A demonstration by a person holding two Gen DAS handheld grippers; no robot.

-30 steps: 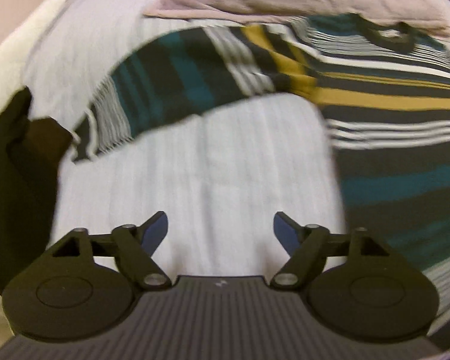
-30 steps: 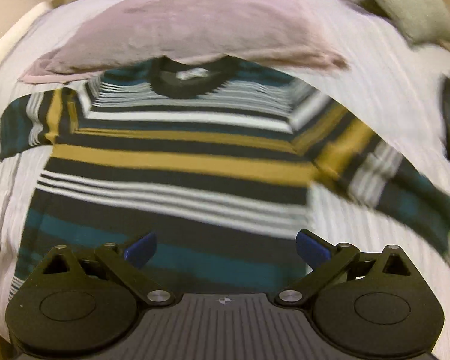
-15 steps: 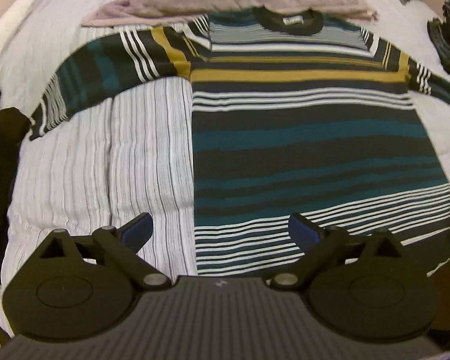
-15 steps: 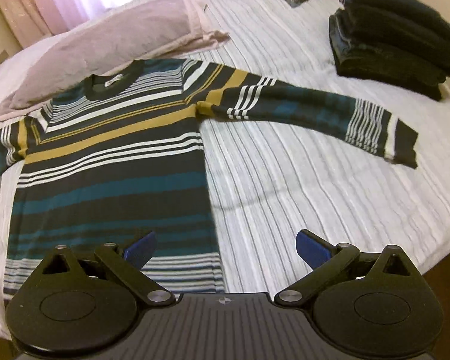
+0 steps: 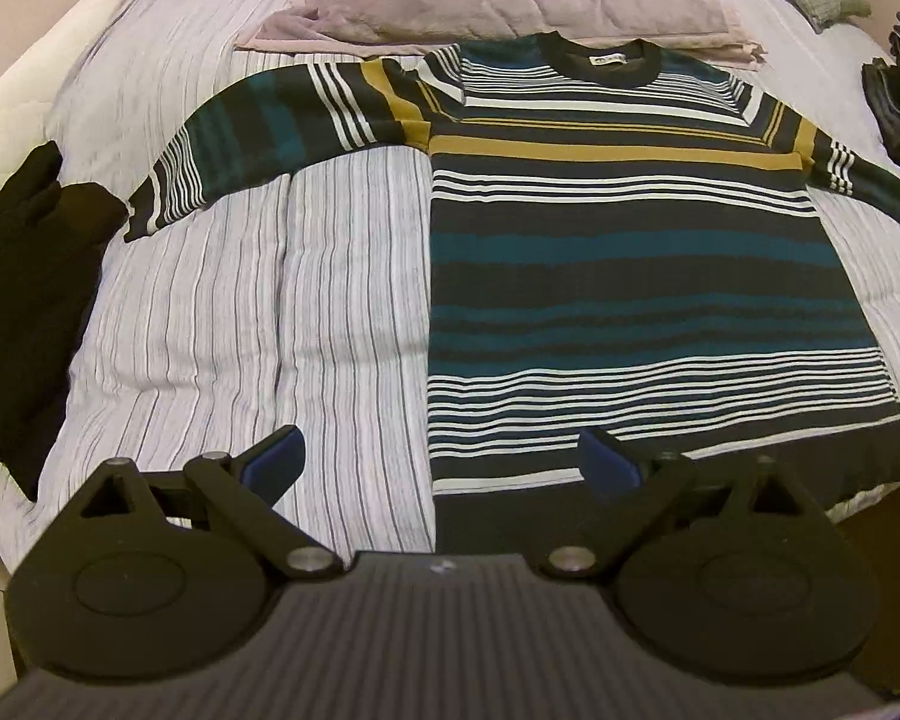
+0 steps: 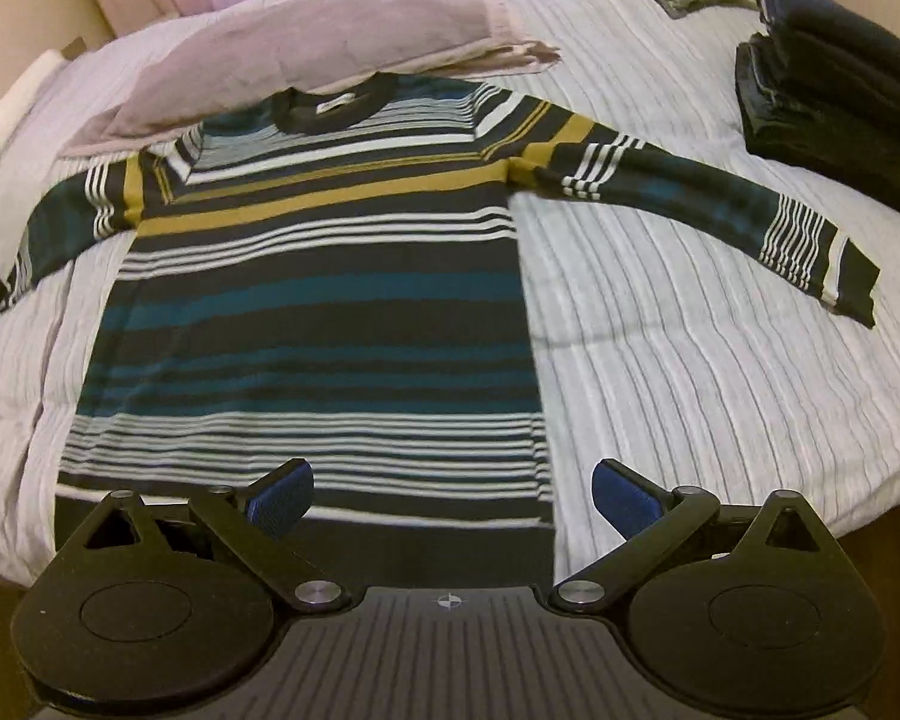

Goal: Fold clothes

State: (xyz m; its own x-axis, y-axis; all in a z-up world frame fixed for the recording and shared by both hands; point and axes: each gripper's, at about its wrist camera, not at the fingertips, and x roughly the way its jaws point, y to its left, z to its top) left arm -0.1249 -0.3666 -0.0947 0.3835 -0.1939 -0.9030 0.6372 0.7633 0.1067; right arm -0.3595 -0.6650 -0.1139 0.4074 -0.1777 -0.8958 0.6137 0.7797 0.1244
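Now | striped sweater (image 5: 660,276) flat (sleeves spread) | both grippers' fingers wide, empty

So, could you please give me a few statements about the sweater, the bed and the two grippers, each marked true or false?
1. The striped sweater lies flat with both sleeves spread out. True.
2. The left gripper is shut on the hem. False: its jaws are open and hold nothing.
3. A stack of dark folded clothes sits beyond the sweater's right sleeve. True.
4. The right gripper grips a sleeve. False: it is open and empty.
5. The pink pillow covers the sweater's hem. False: it lies by the collar.
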